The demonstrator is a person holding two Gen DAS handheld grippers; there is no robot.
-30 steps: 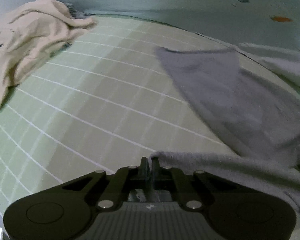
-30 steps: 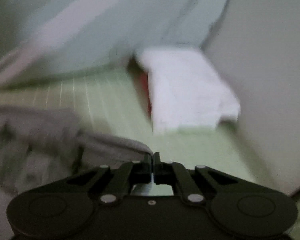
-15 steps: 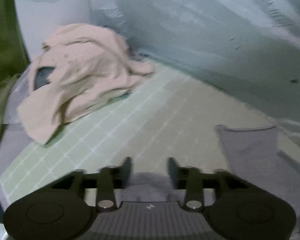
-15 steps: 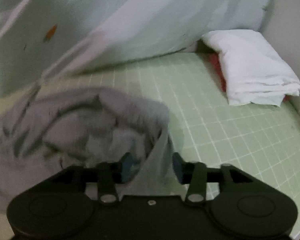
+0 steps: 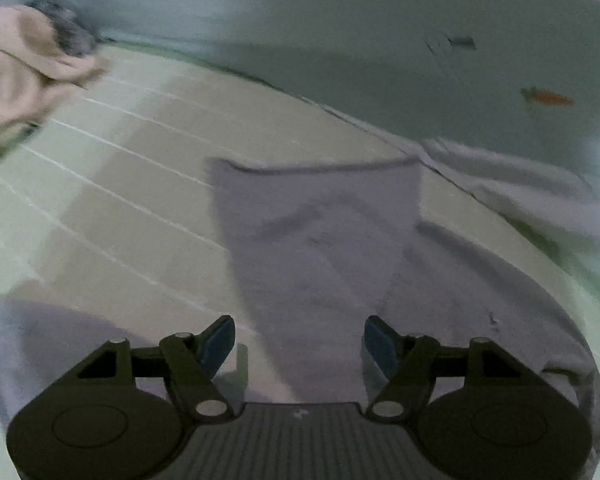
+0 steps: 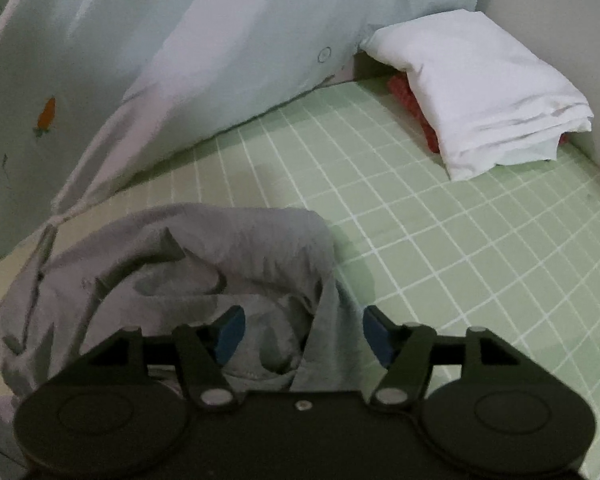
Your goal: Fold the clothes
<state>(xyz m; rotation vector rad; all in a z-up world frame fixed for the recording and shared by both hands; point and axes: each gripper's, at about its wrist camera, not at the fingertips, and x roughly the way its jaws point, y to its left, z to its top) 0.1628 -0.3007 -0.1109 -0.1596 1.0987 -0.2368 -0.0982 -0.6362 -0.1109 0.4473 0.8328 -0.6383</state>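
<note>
Green gridded mat [image 6: 440, 216] carries the grey garment [image 5: 320, 248], rumpled beneath both tools. Left gripper [image 5: 299, 346] and right gripper [image 6: 302, 336] have just been opening; jaws stand apart, cloth below unpinched. Bunched folds [image 6: 204, 264] risk setting a crooked crease unless smoothed first.

A crumpled garment [image 6: 188, 264] lies on the gridded mat [image 6: 460, 240], toward its left side; a folded stack [image 6: 480, 100] sits at the mat's far right corner; a rumpled heap [image 5: 16, 76] occupies the far left corner; a hanging sheet [image 6: 220, 40] runs along the mat's far edge.
</note>
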